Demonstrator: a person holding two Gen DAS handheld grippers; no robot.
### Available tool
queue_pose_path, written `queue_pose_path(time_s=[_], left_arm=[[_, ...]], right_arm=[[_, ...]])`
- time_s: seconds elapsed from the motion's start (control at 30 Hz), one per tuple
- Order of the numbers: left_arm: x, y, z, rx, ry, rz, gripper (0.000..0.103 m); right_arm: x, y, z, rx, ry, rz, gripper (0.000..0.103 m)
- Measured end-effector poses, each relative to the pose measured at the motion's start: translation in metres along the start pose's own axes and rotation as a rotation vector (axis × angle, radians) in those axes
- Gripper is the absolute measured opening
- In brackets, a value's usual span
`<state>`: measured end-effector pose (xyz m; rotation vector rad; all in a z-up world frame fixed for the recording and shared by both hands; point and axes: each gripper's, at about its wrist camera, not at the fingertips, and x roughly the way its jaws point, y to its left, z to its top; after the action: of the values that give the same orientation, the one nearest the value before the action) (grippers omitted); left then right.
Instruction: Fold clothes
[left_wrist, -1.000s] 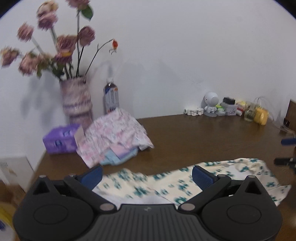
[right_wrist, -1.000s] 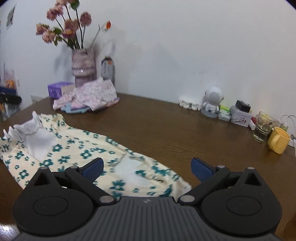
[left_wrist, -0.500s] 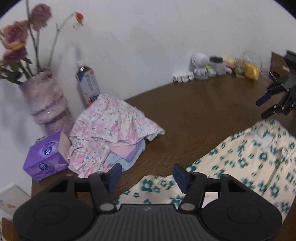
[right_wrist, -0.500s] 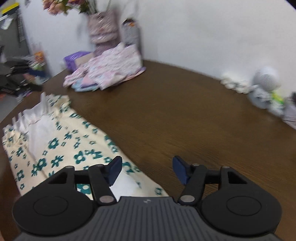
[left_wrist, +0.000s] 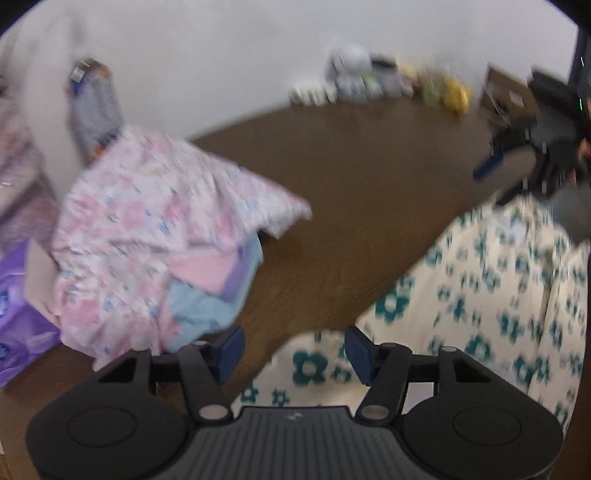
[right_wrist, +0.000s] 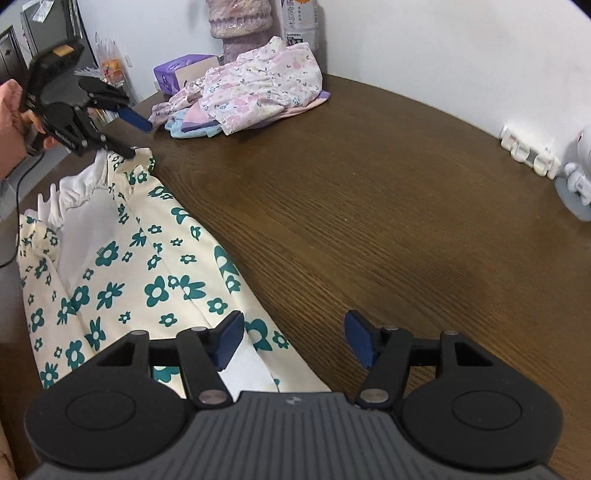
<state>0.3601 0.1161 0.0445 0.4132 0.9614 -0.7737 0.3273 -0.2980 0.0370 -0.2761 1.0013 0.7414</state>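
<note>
Fingers (right_wrist: 229, 341) on the right gripper (right_wrist: 293, 343) are spread apart w/ nothing between them, hovering over the near end of the dress (right_wrist: 122, 280), cream w/ green flowers. Left pad is above the fabric edge, right pad above bare table (right_wrist: 369, 206).

Dress lies flat along the table's left side, stretched lengthwise away from the right cam, white ruffled bit at the far end. At that far end sits the left gripper (right_wrist: 135, 134), held in a hand (right_wrist: 11, 125); its lower tip is touching or just above the ruffled corner, can't tell which. Its fingers are parted too, gripping nothing afaict.

Left cam is v blurry: left gripper (left_wrist: 291, 349) w/ open fingers (left_wrist: 231, 347) over the dress (left_wrist: 480, 295) corner, right gripper (left_wrist: 517, 173) at the other end.

Further back, a pile (right_wrist: 255, 88) of pink floral clothes, well apart from the dress. Behind it a purple tissue box (right_wrist: 173, 72), vase (right_wrist: 240, 26) and bottle (right_wrist: 299, 22) by the wall. Far right: small white robot toy (right_wrist: 580, 177).
</note>
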Motion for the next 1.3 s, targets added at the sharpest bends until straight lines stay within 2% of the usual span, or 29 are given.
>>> queue_pose_path(time_s=[0.03,0.07,0.13,0.2,0.3,0.5,0.63,0.67,0.7,0.73,0.77,0.8,0.83,0.9,0.97,1.07,1.17,1.3], left_arm=[[0.005,0.000,-0.002,0.019,0.040,-0.019,0.050],[0.006,0.000,-0.004,0.036,0.066,-0.036,0.049],[0.006,0.000,-0.008,0.062,0.095,-0.061,0.049],[0.005,0.001,-0.009,0.075,0.112,-0.065,0.050],[0.005,0.002,-0.009,0.089,0.138,-0.052,0.062],[0.003,0.010,-0.014,0.119,0.206,-0.085,0.072],[-0.003,0.004,-0.022,0.134,0.186,-0.088,0.072],[-0.004,0.002,-0.024,0.137,0.174,-0.082,0.072],[-0.005,-0.003,-0.026,0.143,0.162,-0.070,0.071],[-0.008,-0.007,-0.028,0.146,0.141,-0.064,0.059],[-0.011,-0.012,-0.030,0.148,0.119,-0.069,0.034],[-0.014,-0.018,-0.032,0.153,0.102,-0.071,0.020],[-0.016,-0.025,-0.035,0.160,0.085,-0.069,0.011],[-0.022,-0.043,-0.041,0.221,0.048,0.024,0.011],[-0.028,-0.062,-0.048,0.292,0.009,0.137,0.007],[-0.038,-0.094,-0.057,0.412,-0.052,0.306,0.007],[-0.047,-0.141,-0.073,0.622,-0.123,0.481,0.007],[-0.043,-0.199,-0.111,0.943,-0.189,0.708,0.007]], right_arm=[[0.000,-0.002,0.000,0.005,0.002,0.009,0.060],[0.004,-0.002,-0.001,0.000,0.015,0.019,0.059],[0.007,-0.001,-0.002,-0.019,0.038,0.040,0.053],[0.011,0.000,-0.001,-0.042,0.059,0.037,0.052],[0.017,-0.001,0.003,-0.055,0.091,0.032,0.052],[0.027,0.002,0.008,-0.102,0.130,0.021,0.052],[0.031,0.007,0.011,-0.138,0.148,-0.004,0.052],[0.031,0.010,0.011,-0.149,0.145,-0.006,0.051],[0.032,0.014,0.011,-0.161,0.143,-0.008,0.044],[0.032,0.018,0.011,-0.173,0.140,-0.009,0.028],[0.033,0.022,0.011,-0.184,0.136,-0.007,0.016],[0.033,0.026,0.011,-0.195,0.133,-0.004,0.009],[0.033,0.030,0.010,-0.212,0.129,-0.021,0.007],[0.032,0.037,0.008,-0.245,0.122,-0.055,0.004],[0.027,0.041,0.004,-0.258,0.091,-0.084,0.004],[0.013,0.054,-0.005,-0.302,0.029,-0.139,0.004],[-0.002,0.074,-0.021,-0.381,-0.030,-0.216,0.004],[-0.019,0.106,-0.052,-0.520,-0.100,-0.340,0.004]])
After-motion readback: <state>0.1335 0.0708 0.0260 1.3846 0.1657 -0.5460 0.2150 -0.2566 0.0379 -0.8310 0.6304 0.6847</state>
